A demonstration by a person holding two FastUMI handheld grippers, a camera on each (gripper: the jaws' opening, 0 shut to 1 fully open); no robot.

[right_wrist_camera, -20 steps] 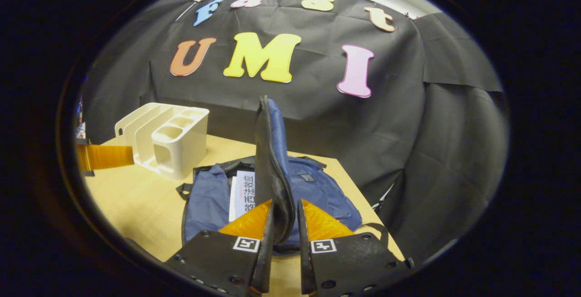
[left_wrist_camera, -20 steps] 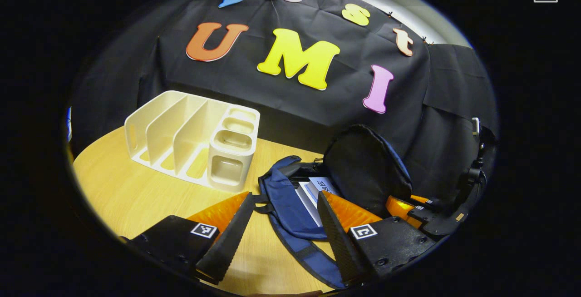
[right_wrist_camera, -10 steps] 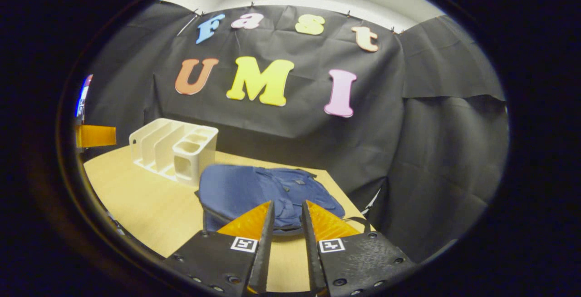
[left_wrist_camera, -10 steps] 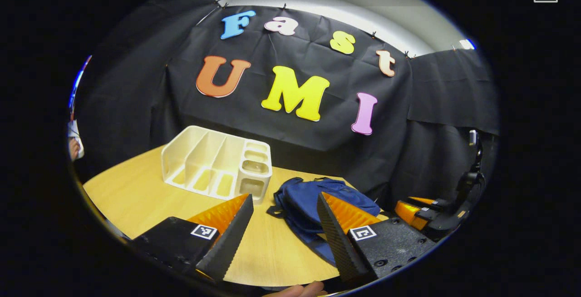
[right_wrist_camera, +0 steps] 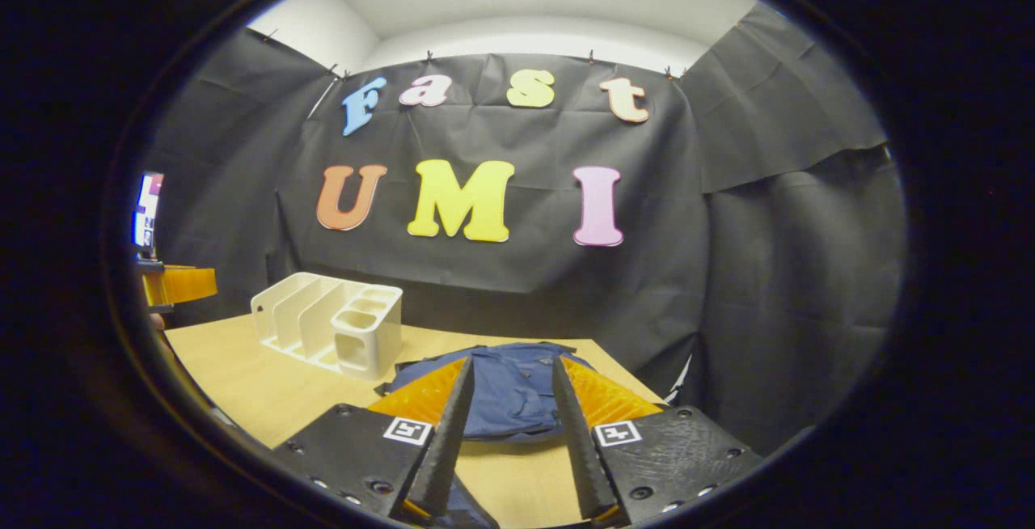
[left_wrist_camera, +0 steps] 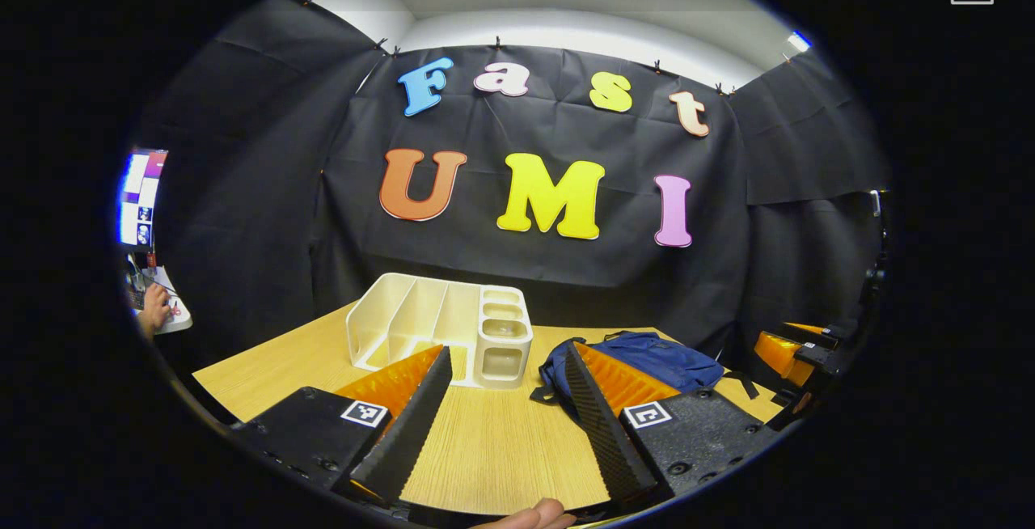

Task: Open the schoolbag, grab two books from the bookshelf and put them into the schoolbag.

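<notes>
On the wooden table (left_wrist_camera: 485,456), the blue schoolbag (left_wrist_camera: 647,355) lay flat with its flap down, just to the right of the cream bookshelf (left_wrist_camera: 441,327), whose slots stood bare. From the left gripper view, the left gripper (left_wrist_camera: 505,412) hung above the near part of the table with its jaws spread wide and nothing between them; the bag sat beyond and partly behind the right finger, the shelf beyond the left one. The right gripper (left_wrist_camera: 796,351) showed at the far right edge. From the right gripper view, the right gripper (right_wrist_camera: 505,424) was likewise parted and empty, and the schoolbag (right_wrist_camera: 509,387) lay straight ahead in the gap between its fingers, apart from both. The bookshelf (right_wrist_camera: 331,331) stood to the bag's left.
</notes>
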